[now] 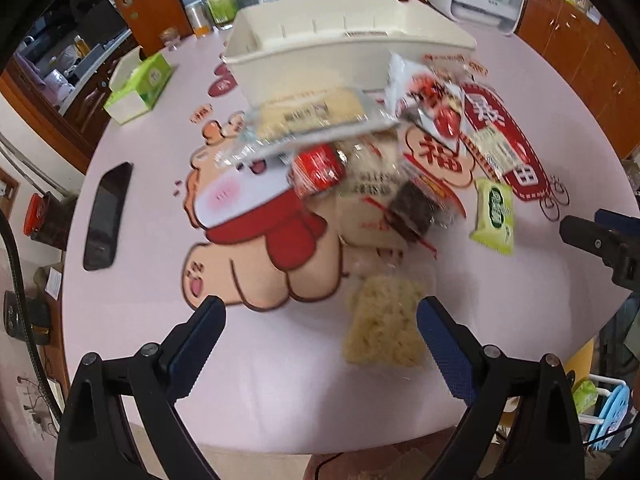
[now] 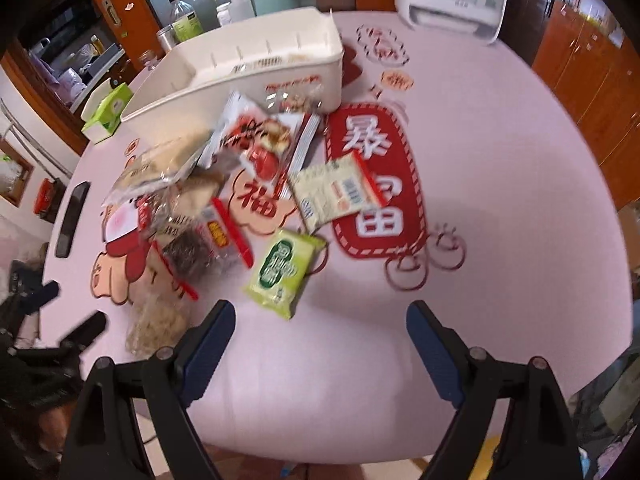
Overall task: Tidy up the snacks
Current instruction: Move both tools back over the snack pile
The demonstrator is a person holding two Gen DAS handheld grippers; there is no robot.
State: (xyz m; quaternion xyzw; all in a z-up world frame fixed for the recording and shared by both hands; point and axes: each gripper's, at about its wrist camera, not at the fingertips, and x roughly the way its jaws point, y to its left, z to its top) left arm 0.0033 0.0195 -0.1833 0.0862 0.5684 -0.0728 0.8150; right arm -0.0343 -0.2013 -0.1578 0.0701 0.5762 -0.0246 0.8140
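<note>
Both tongs hang over the near edge of the pink desk (image 1: pixel 132 312), tilted steeply down, and neither has anything in it. The left tongs (image 1: pixel 320 320) stand wide apart above bare desk, with a clear packet of pale noodles (image 1: pixel 384 320) just inside the right-hand finger. The right tongs (image 2: pixel 320 324) are also apart and empty, with a green snack packet (image 2: pixel 284 272) lying just beyond their tips.

The snacks are all still out on the desk, a loose heap of overlapping wrappers (image 1: pixel 340 152) between the tongs and the white bin (image 1: pixel 344 48) at the far side. The bin looks empty from here.

What I'd worry about is the heap itself. The wrappers overlap and look slick, so a grab into the middle could pinch two at once or drag a neighbour along and scatter the pile. The noodle packet looks brittle; too hard a squeeze might crush it. A flat packet like the green one gives the fingers little to bite on and may slide away across the smooth top. A dark phone (image 1: pixel 106 216) lies off to the left, well apart from the snacks.
</note>
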